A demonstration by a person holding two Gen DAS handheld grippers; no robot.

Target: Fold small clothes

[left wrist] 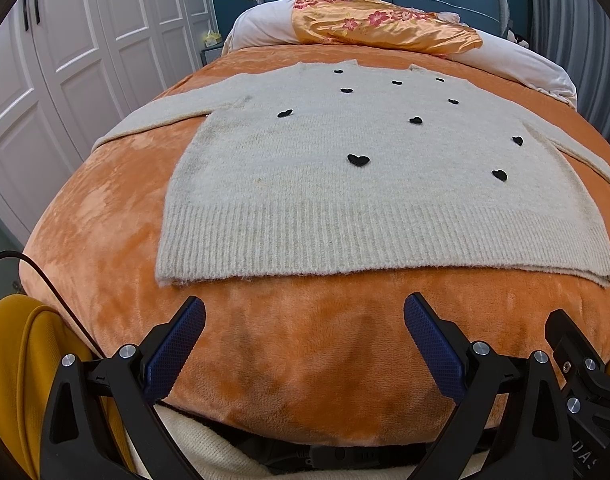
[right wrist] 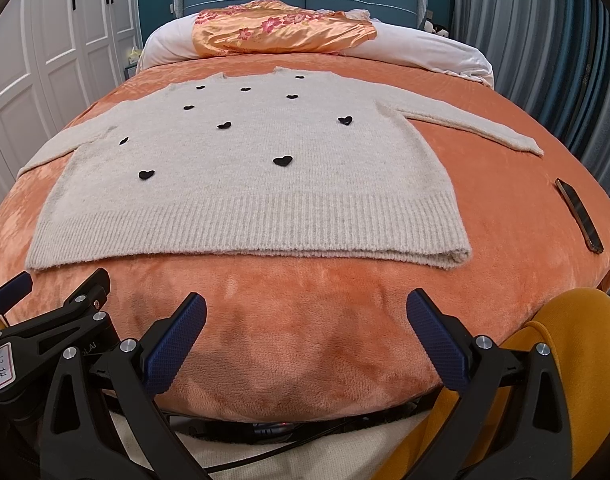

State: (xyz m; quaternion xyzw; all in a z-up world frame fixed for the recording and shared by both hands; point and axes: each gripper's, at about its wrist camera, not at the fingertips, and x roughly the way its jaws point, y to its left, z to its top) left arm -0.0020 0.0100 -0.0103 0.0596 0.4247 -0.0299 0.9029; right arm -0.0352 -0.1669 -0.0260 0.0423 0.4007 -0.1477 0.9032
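Left gripper [left wrist: 305, 320] and right gripper [right wrist: 307, 318] both wide open, nothing held, hovering over blanket [left wrist: 289, 364] short of the hem. Sweater [left wrist: 345, 184] lies flat beyond, sleeves out, collar far. Risk, imo: fuzzy knit + plush blanket, so pads may pinch both layers or blanket w/ it. Phone [right wrist: 579, 214] near right sleeve [right wrist: 465, 130] could get swept.

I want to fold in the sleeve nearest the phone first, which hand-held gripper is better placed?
Probably the right hand-held gripper. In its view that sleeve and the phone lie on its side of the sweater. Both are open.
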